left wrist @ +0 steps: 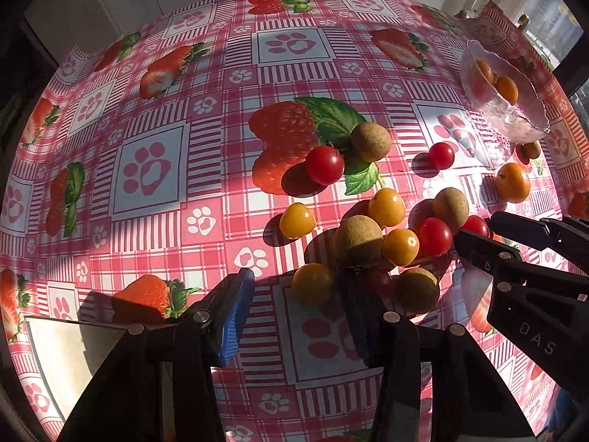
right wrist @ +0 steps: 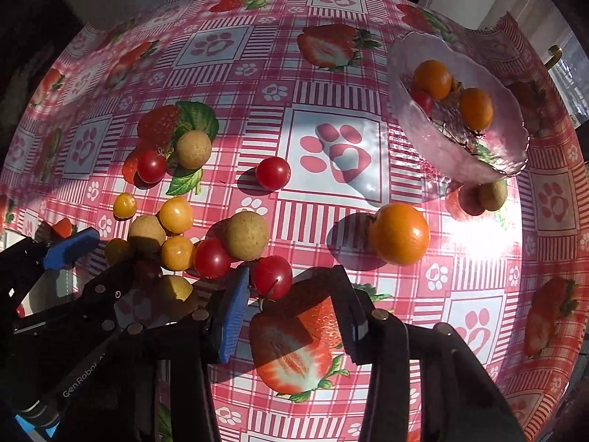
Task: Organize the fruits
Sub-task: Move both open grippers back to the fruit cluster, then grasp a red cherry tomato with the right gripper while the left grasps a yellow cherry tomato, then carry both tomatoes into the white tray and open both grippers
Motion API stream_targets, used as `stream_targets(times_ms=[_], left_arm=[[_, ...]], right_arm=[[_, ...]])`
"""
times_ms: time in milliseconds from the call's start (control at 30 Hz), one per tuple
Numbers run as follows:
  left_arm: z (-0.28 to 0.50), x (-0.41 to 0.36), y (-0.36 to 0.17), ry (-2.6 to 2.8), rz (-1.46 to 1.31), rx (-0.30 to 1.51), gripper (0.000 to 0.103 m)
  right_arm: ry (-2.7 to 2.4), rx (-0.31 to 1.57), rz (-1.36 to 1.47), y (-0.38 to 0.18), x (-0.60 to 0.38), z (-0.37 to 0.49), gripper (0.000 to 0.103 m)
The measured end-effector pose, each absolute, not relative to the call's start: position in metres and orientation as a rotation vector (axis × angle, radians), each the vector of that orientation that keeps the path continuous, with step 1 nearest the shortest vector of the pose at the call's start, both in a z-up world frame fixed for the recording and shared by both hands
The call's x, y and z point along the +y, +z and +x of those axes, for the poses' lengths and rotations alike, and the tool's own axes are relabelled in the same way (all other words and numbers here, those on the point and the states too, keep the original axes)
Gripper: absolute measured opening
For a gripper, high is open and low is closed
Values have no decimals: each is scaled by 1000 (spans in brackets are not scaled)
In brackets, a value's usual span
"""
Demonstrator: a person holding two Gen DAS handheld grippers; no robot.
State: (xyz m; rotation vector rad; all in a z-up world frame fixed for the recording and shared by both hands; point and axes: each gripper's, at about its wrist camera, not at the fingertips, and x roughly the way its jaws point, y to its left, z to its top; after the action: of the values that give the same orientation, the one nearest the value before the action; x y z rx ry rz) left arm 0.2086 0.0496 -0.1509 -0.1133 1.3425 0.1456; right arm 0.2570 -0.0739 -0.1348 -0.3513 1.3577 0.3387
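Loose fruits lie on the strawberry-print tablecloth: red cherry tomatoes (left wrist: 324, 165), yellow-orange berries (left wrist: 386, 207), brown longans (left wrist: 370, 141) and an orange kumquat (right wrist: 400, 234). A clear glass bowl (right wrist: 511, 147) at the far right holds two orange fruits (right wrist: 432, 79) and a small red one. My left gripper (left wrist: 298, 283) is open, low over the cluster, a yellow berry (left wrist: 312, 283) between its fingers. My right gripper (right wrist: 291, 287) is open, a red cherry tomato (right wrist: 271, 277) between its fingertips, against the left one. The right gripper also shows in the left wrist view (left wrist: 475, 234).
A longan and a pinkish fruit (right wrist: 493, 195) sit just in front of the bowl. A white wall or cabinet (left wrist: 88, 7) stands beyond the far table edge. A pale flat object (left wrist: 70, 353) lies at the left gripper's near left.
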Motion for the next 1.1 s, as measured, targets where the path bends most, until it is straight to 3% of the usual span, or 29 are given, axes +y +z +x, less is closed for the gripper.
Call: stream_targets(times_ms=[33,100,1100], left_arm=[[210,46,-149,139,-104,1338,29],[214,36,-149,138,-79,1334,24],[122,45,-142,49,-279,1369,24]], right_arm=[[329,1358,-362,-135,-73,257,33],[323,1359,-336,-135,-77,257,23],[417,1487,-91,-122,-137,139,23]])
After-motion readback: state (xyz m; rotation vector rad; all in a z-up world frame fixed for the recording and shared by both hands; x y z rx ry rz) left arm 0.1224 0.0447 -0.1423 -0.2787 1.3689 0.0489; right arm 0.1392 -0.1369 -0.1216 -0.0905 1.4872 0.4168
